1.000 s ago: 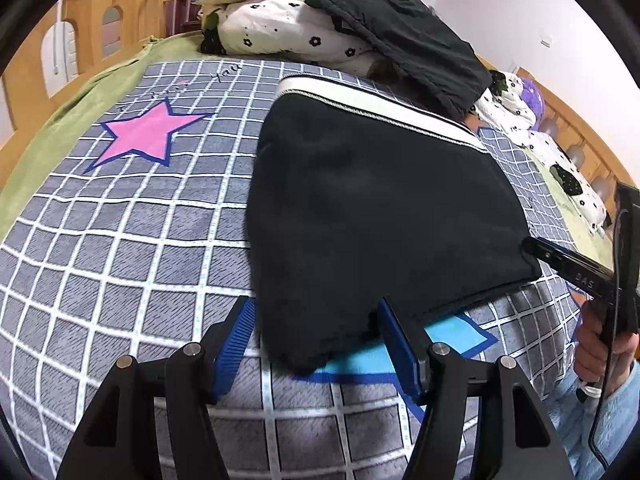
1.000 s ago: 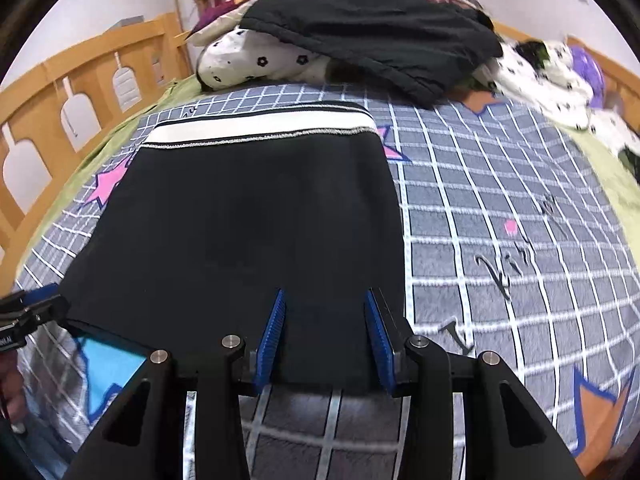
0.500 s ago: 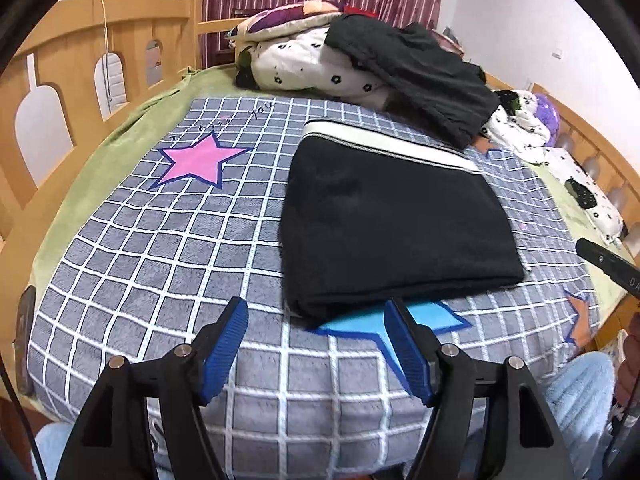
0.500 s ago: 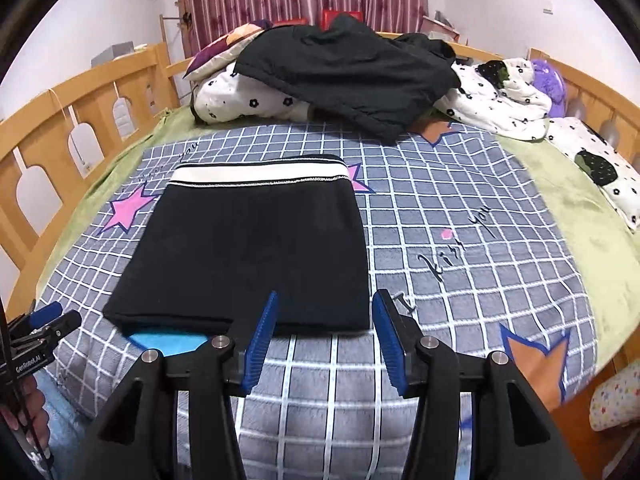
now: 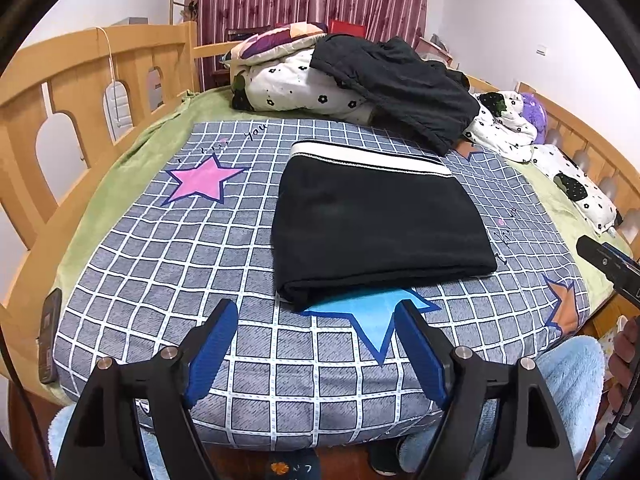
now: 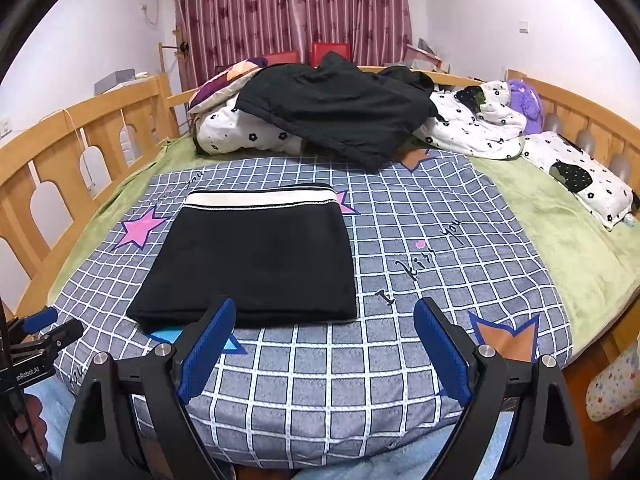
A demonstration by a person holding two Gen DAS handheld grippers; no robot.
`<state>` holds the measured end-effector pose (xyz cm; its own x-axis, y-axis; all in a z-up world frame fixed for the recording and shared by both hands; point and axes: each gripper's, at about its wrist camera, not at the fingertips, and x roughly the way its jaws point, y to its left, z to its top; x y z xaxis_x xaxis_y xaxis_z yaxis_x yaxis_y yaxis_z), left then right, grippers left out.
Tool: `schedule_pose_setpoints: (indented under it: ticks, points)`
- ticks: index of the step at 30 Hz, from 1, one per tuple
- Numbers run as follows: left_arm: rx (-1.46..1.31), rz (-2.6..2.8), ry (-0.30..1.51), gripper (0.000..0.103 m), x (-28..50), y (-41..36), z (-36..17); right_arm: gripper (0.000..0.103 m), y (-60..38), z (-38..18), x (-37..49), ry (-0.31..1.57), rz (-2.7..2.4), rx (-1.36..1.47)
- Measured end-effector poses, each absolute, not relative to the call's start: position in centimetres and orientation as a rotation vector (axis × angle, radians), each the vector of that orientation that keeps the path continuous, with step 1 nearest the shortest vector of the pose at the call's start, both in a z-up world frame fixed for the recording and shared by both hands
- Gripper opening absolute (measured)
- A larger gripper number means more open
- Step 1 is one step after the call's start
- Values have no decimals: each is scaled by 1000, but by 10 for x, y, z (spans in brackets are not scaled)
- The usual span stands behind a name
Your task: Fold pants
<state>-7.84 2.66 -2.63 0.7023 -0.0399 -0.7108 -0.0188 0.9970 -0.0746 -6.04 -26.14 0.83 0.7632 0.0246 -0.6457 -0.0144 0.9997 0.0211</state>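
The black pants (image 5: 376, 224) lie folded into a flat rectangle on the grey checked bedspread (image 5: 168, 264), white waistband at the far end. They also show in the right wrist view (image 6: 256, 260). My left gripper (image 5: 316, 344) is open and empty, held back near the bed's front edge, apart from the pants. My right gripper (image 6: 324, 344) is open wide and empty, also near the front edge. The right gripper's tip shows at the right of the left wrist view (image 5: 608, 264); the left gripper shows at the lower left of the right wrist view (image 6: 36, 332).
A heap of black clothes (image 6: 340, 108) lies on flowered bedding (image 6: 248, 132) at the bed's head. Wooden rails (image 5: 80, 92) run along both sides. A dark phone (image 5: 50, 336) lies at the left front edge. A purple plush toy (image 6: 524, 104) sits far right.
Both grippers have pulled back from the folded pants' near edge toward the front of the bed and risen. The right gripper has opened wider. The pants stay folded in place.
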Motion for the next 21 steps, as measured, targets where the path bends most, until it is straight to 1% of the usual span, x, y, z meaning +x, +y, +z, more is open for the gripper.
schedule_pose_setpoints:
  ticks: [21]
  points:
    - [-83, -11, 770, 80, -95, 26, -17, 90, -254, 6, -83, 719, 16, -5]
